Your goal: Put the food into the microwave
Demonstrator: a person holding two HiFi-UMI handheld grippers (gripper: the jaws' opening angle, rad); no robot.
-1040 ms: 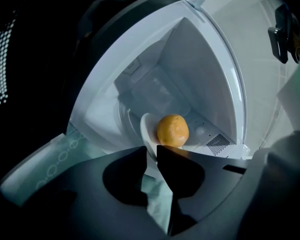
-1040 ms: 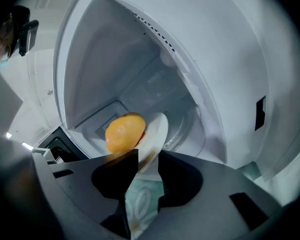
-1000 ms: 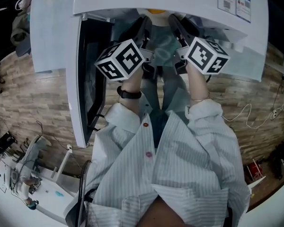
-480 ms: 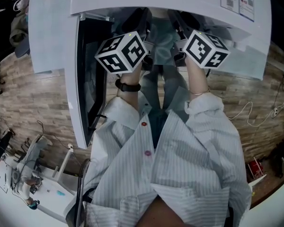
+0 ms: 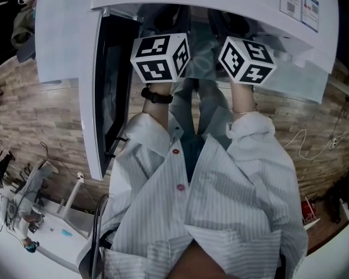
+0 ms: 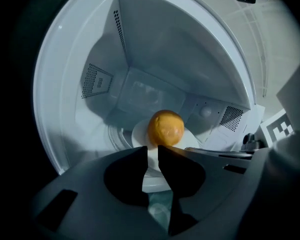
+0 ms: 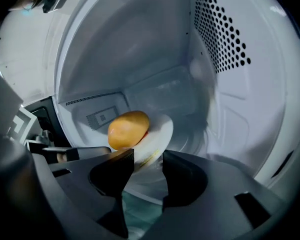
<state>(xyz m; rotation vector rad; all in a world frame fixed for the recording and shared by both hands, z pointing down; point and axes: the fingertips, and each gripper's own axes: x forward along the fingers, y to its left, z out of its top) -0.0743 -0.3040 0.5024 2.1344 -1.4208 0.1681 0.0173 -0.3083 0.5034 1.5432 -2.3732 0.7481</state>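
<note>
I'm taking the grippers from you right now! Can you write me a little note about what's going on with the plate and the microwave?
Left gripper: jaws nearly together, pinching the near rim of the round white plate.
Right gripper: jaws have just been opening; the plate's rim sits between them, not pressed.
Things: the round orange-yellow food lies on the plate, inside the white microwave. Its door stands open.
Done: food and plate are inside.
Left to do: let go with the left gripper, draw both grippers out, then probably shut the door.

Mid-floor of cavity point(image 6: 165, 59): plate point(image 6: 139, 134) with food point(image 6: 166, 128); free room above; door point(image 5: 67, 57) open.
</note>
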